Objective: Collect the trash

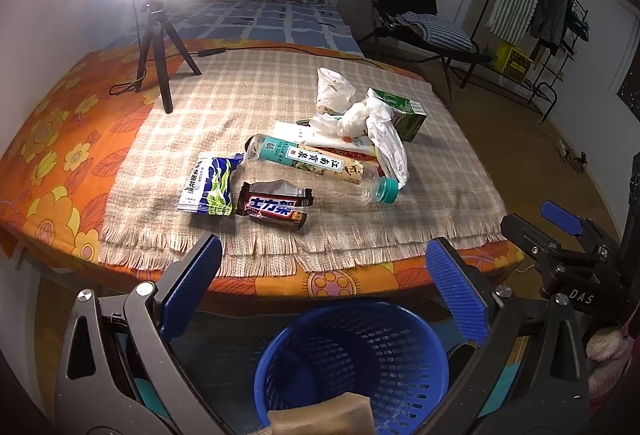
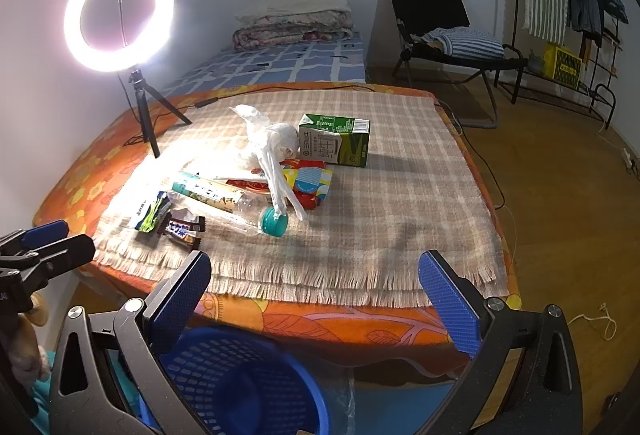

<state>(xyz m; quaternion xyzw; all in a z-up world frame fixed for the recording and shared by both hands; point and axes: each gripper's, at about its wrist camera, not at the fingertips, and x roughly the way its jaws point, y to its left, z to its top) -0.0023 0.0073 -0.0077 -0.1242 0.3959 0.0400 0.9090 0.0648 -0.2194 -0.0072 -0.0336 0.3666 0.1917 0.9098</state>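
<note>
Trash (image 1: 320, 155) sits in a loose heap on the plaid cloth (image 1: 240, 103), well ahead of both sets of fingers, nothing gripped. Left gripper (image 1: 324, 275): pads wide apart, empty; blue mesh basket (image 1: 352, 359) sits directly below and between them, a tan block (image 1: 320, 419) at the bottom edge, unclear whether inside it. Left to right past the left fingers: blue-green snack packet (image 1: 210, 187), brown chocolate bar wrapper (image 1: 276, 207), clear bottle (image 1: 316, 163) lying on its side with teal cap (image 1: 387, 190) pointing toward the right finger, white crumpled plastic bags (image 1: 360, 119), green carton (image 1: 400, 115) farthest back. Right gripper (image 2: 316, 283): fingers also spread, empty; basket is just under its left finger, offset left. Right view only: the carton's printed front and a red-blue-yellow box (image 2: 308, 183) under the bags, hidden in the left view. Each view catches the other gripper at its edge. Ring light (image 2: 120, 11) on a tripod stands far left on the cloth.
</note>
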